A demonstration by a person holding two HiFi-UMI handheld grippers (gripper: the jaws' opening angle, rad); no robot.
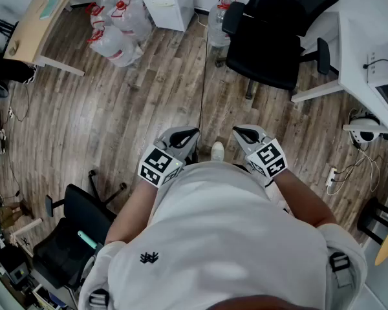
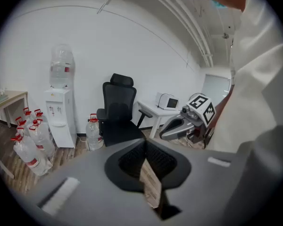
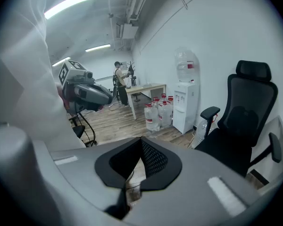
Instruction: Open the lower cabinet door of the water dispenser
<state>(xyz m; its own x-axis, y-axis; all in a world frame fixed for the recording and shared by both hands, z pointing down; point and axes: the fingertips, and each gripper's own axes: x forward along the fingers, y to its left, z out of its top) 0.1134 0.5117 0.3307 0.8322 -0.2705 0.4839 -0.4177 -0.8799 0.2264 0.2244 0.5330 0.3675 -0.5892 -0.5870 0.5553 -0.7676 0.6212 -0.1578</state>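
**Shirt (image 1: 213,237) up close; left gripper (image 1: 189,136) and right gripper (image 1: 241,134) both closed; water dispenser (image 2: 58,119) well off**

Shirt fills the bottom of the head view. Both grippers sit just ahead of it, side by side, near each other but apart, angled down toward the wood floor (image 1: 149,108).

Left gripper: jaws together, nothing between them, only a sliver of floor visible behind the pads. Right gripper: same, jaws fully together, empty.

Water dispenser stands on the floor against the white wall (image 2: 132,46), with a top bottle (image 2: 61,69) upended on it. Lower cabinet door (image 2: 62,136) looks flush with the front, so closed. It's too small to make out a handle.

It is well apart from both grippers, with floor between. In the left gripper view it sits up and left of the jaws, in the right gripper view up and right of them. Neither gripper touches it.

Around it:
- Cluster of red-capped water bottles (image 2: 30,140) just beside it, on the side away from the chair.
- Single bottle (image 2: 93,133) between it and the black office chair (image 2: 118,112).
- White desk (image 2: 155,109) past the chair, along the same wall.
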